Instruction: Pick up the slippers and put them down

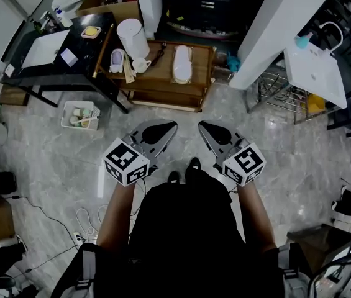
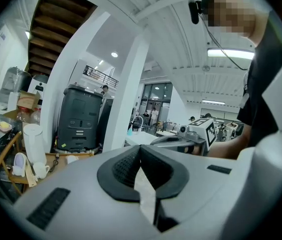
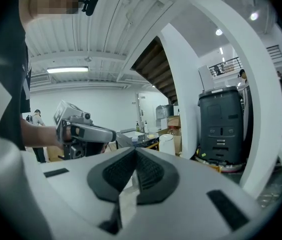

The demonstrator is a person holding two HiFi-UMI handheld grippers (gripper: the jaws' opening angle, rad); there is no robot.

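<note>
head view alone shows the white slipper; left tool and right tool closed, empty.

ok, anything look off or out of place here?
Nothing spilled or broken. One pale slipper lies flat on the low wooden table. What looks like its mate sits apart at the table's left end, beside a white jug. Left gripper and right gripper are shut, empty.

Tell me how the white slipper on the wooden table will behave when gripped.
The white slipper looks thin and soft, so probably light and somewhat floppy. It lies flat on the wooden table, so it should slide, not roll.
</note>
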